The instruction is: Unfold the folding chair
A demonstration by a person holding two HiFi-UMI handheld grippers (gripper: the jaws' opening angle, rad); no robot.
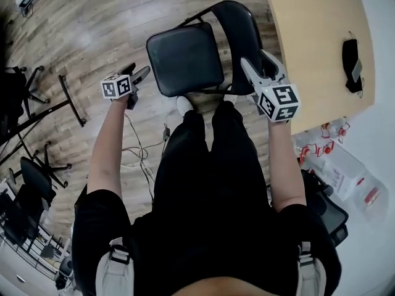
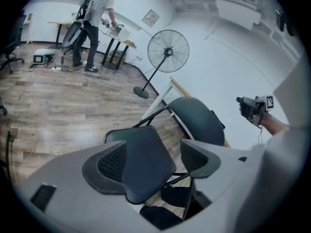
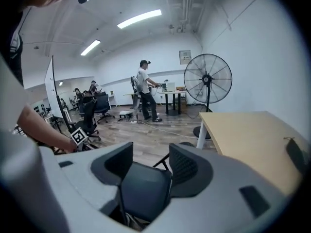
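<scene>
The black folding chair stands unfolded on the wood floor in front of my legs, its seat (image 1: 185,57) level and its backrest (image 1: 239,32) upright beyond it. My left gripper (image 1: 141,74) hangs in the air to the left of the seat, jaws apart and empty. My right gripper (image 1: 258,60) is raised to the right of the backrest, also open and holding nothing. In the left gripper view the seat (image 2: 141,149) and backrest (image 2: 197,120) lie well beyond the jaws. The right gripper view shows the seat (image 3: 143,191) below and between its jaws, untouched.
A light wooden table (image 1: 315,36) stands right of the chair with a black object (image 1: 352,57) on it. Cables (image 1: 139,153) trail on the floor by my left leg. Office chairs (image 1: 31,177) stand at the left. A standing fan (image 2: 167,52) and a person (image 2: 95,28) are farther off.
</scene>
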